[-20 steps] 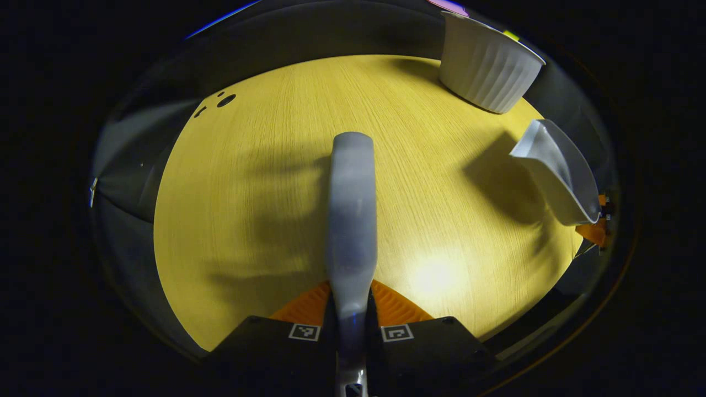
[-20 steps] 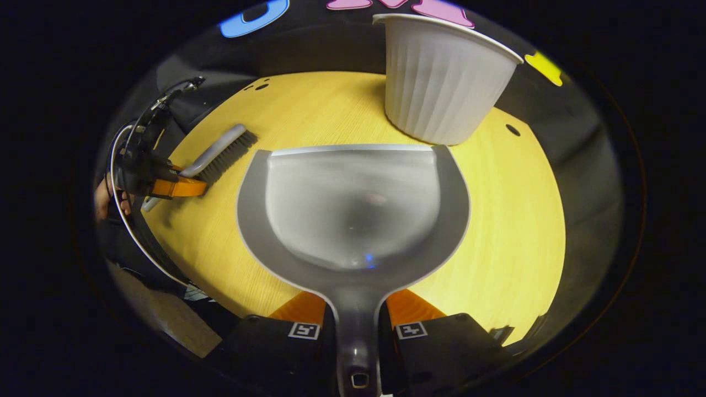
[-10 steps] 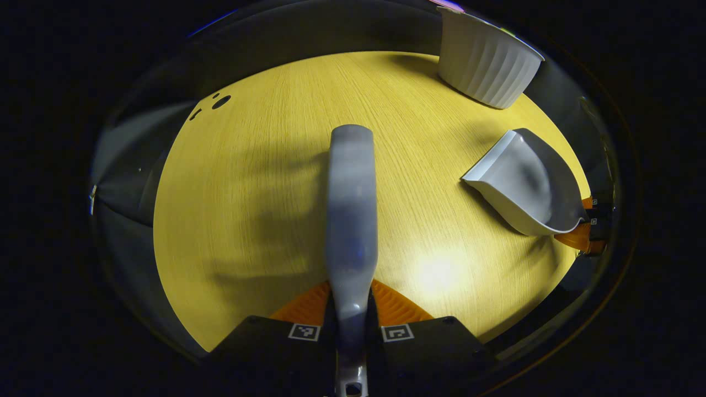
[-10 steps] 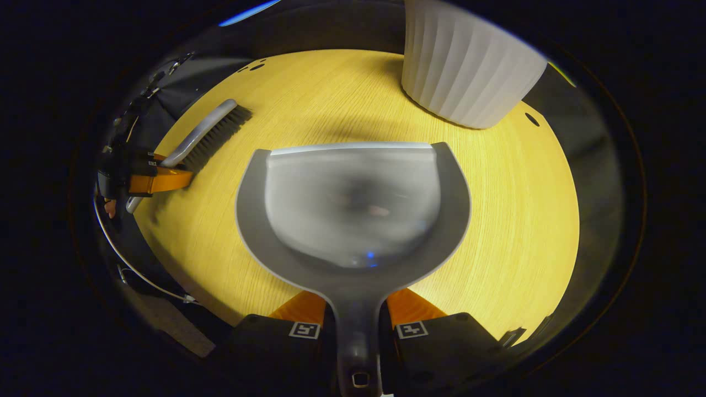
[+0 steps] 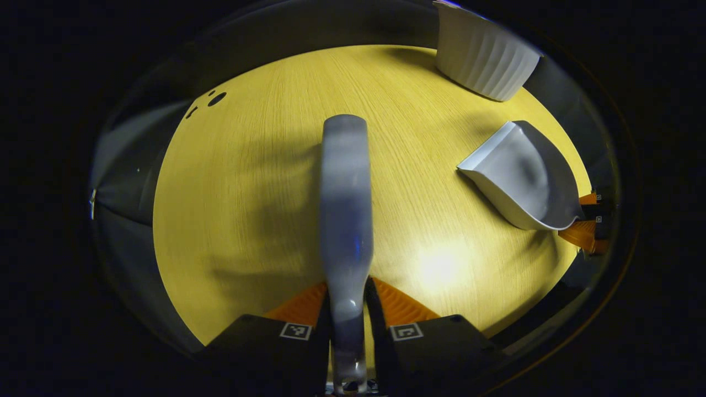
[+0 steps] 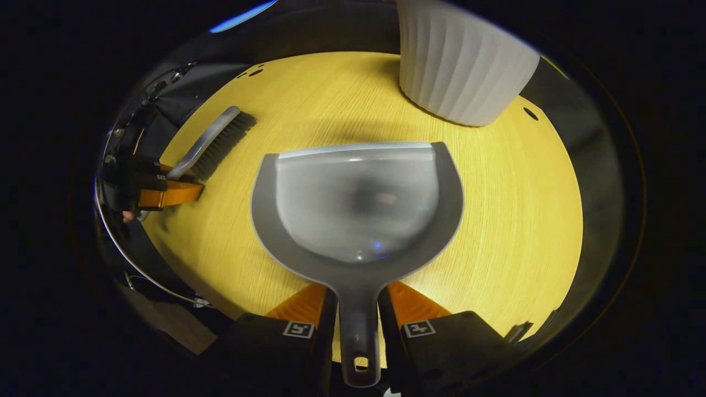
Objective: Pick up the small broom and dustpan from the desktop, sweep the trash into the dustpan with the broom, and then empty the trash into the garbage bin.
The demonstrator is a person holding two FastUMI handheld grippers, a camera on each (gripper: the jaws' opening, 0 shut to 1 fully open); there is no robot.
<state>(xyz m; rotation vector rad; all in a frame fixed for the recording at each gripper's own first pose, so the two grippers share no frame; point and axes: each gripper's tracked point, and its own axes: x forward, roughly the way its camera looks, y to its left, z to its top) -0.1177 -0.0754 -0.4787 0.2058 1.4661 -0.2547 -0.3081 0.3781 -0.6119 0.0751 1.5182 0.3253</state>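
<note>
The left gripper clamps the broom handle, its long axis pointing forward over the desktop. The right gripper grips the dustpan handle, mouth facing the garbage bin.
</note>
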